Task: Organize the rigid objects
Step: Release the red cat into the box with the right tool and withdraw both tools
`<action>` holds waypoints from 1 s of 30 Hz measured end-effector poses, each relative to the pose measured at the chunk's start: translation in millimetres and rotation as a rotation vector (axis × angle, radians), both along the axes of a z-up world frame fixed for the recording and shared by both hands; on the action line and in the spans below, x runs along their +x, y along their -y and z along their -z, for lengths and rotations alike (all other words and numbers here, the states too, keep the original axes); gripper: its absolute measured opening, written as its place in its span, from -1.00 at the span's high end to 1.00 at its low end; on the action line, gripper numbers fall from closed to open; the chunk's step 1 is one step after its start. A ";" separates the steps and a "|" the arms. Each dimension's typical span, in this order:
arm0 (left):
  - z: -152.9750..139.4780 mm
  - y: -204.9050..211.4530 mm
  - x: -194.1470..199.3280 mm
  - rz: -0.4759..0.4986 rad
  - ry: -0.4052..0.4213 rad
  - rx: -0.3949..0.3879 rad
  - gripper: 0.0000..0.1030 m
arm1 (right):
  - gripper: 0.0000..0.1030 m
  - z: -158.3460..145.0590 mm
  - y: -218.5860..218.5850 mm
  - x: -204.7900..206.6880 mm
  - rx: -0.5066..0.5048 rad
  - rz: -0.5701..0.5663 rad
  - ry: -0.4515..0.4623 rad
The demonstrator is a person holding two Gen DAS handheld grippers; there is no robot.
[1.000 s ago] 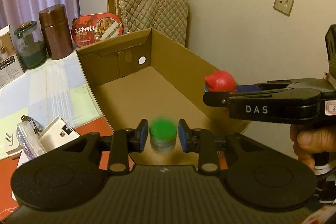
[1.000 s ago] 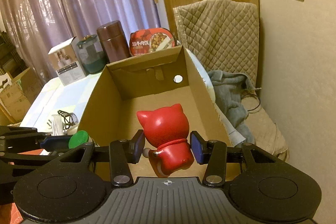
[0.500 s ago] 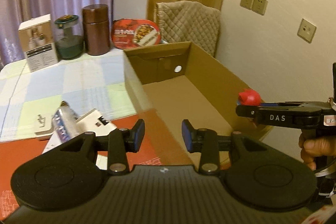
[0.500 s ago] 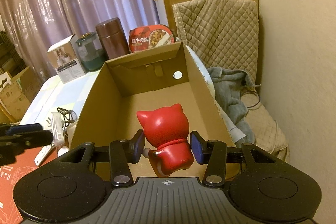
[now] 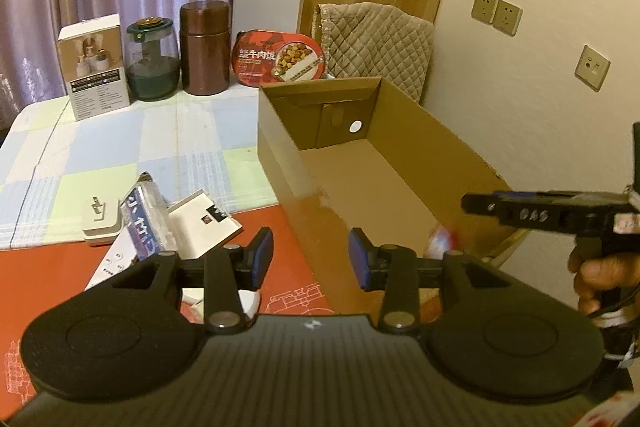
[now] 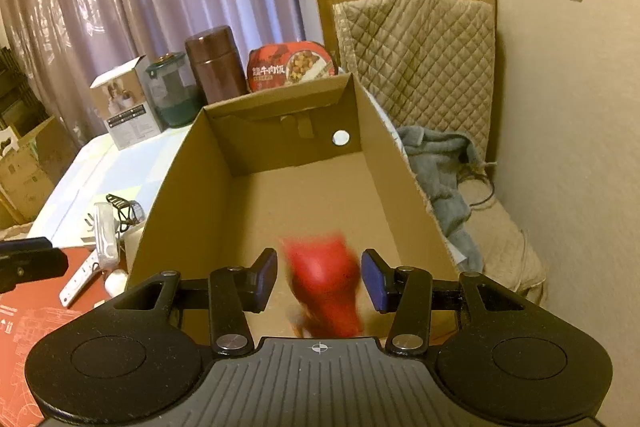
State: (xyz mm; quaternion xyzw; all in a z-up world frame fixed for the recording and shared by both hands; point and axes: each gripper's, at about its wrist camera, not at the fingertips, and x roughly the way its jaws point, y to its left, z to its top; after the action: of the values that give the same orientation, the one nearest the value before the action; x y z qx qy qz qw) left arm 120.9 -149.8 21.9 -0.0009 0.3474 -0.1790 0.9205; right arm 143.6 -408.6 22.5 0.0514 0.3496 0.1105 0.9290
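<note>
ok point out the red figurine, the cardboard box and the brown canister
red figurine [image 6: 324, 283], right wrist view, middle of its blurred red body
cardboard box [image 6: 176, 195], right wrist view, outer face of its left wall
brown canister [image 5: 205, 51], left wrist view, middle of its side

Your left gripper [image 5: 310, 259] tilts downward, its jaws opening with nothing between them. Your right gripper [image 6: 319, 281] also points down, its pads standing apart on either side of a blurred red figure [image 6: 324, 281], clear of it. Your right hand [image 5: 600, 277] wraps the handle.
</note>
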 end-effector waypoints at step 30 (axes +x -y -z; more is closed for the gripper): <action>8.3 -153.6 -78.6 -0.285 -0.004 0.035 0.20 | -0.08 -25.7 -120.8 -123.7 0.107 -0.198 0.083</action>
State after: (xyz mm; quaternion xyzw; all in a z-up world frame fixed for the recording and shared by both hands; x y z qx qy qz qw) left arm 42.3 3.8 13.6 -0.0344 0.3488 -0.0403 0.9357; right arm 19.9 -287.8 48.2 0.0617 0.3079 0.2223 0.9230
